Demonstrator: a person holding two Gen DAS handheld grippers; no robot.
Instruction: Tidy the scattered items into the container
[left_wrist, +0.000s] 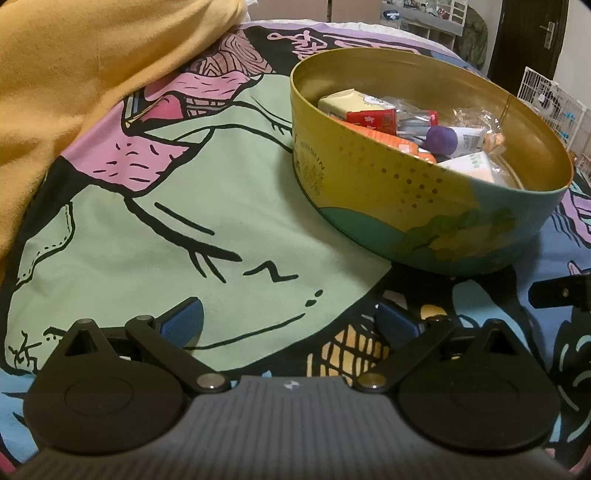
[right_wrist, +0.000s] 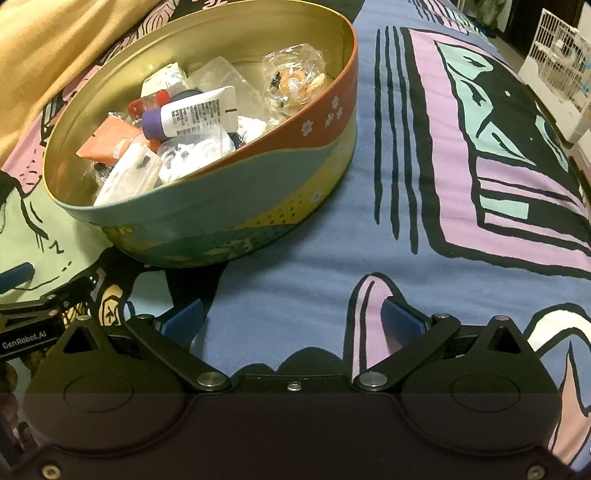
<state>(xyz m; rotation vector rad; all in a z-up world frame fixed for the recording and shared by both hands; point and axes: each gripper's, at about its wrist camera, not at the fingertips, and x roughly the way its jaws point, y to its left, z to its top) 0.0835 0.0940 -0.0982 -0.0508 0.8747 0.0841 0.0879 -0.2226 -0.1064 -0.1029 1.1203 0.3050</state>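
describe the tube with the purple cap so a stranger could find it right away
Start at the round tin on the patterned bedspread. The tube lies on top of the pile inside, near the middle. It is white with a black barcode label, and its purple cap is the only purple thing in there.

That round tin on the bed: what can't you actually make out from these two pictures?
- Tin floor, both views: covered by the piled items.
- Barcoded tube print, right wrist view: too small to read.
- Clear bag contents: blurred by crinkled plastic.
- Bedspread behind the tin, left wrist view: hidden by its wall.
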